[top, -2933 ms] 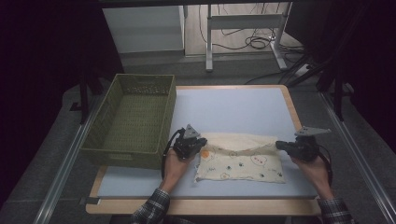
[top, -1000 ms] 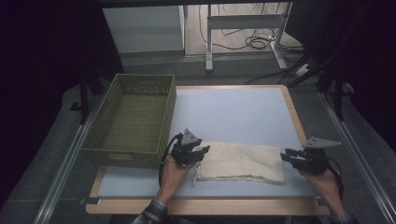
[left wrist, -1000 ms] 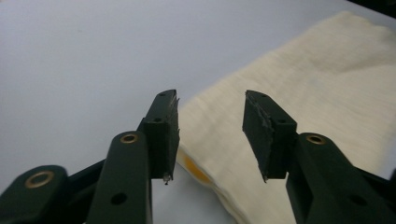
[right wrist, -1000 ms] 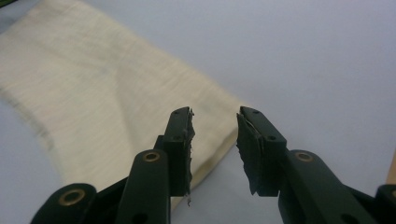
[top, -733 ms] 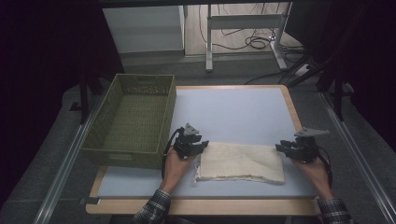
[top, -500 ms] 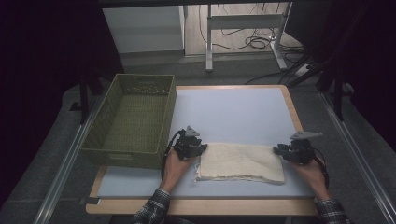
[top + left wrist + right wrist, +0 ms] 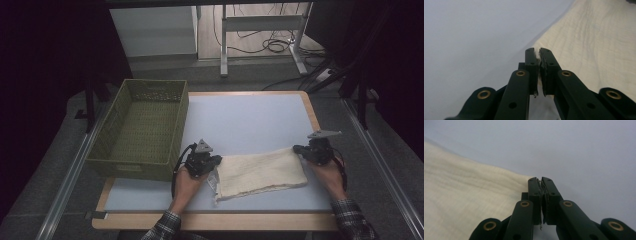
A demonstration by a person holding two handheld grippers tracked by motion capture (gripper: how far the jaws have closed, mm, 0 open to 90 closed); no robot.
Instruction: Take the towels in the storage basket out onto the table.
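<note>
- The cream cloth [image 7: 260,173] lies folded into a long strip on the pale blue worktop [image 7: 250,120], near its front edge and slightly right of the middle, with its long side running roughly along that edge.
- A small white tag sticks out at the cloth's front left corner, near the person's left hand [image 7: 187,181].
- The left gripper [image 7: 216,161] sits at the cloth's far left corner; in the left gripper view its jaws have just been closing and now stand pressed together with a thin sliver of the cloth's edge [image 7: 538,53] pinched between them.
- The right gripper [image 7: 298,150] sits at the cloth's far right corner; in the right gripper view its jaws have likewise just been closing and now clamp the corner of the cloth [image 7: 474,195], a scrap of pale fabric showing in the narrow slit.
- Both grippers lie low over the worktop, each held by a hand that comes in from the front edge; the right hand [image 7: 327,172] and a plaid sleeve [image 7: 350,222] show at the front right.
- A green woven basket [image 7: 142,127] stands on the left side of the worktop, just beside the left gripper and apart from the cloth.
- The worktop has a light wooden rim, and beyond its far edge cables lie on the floor under a metal frame.
</note>
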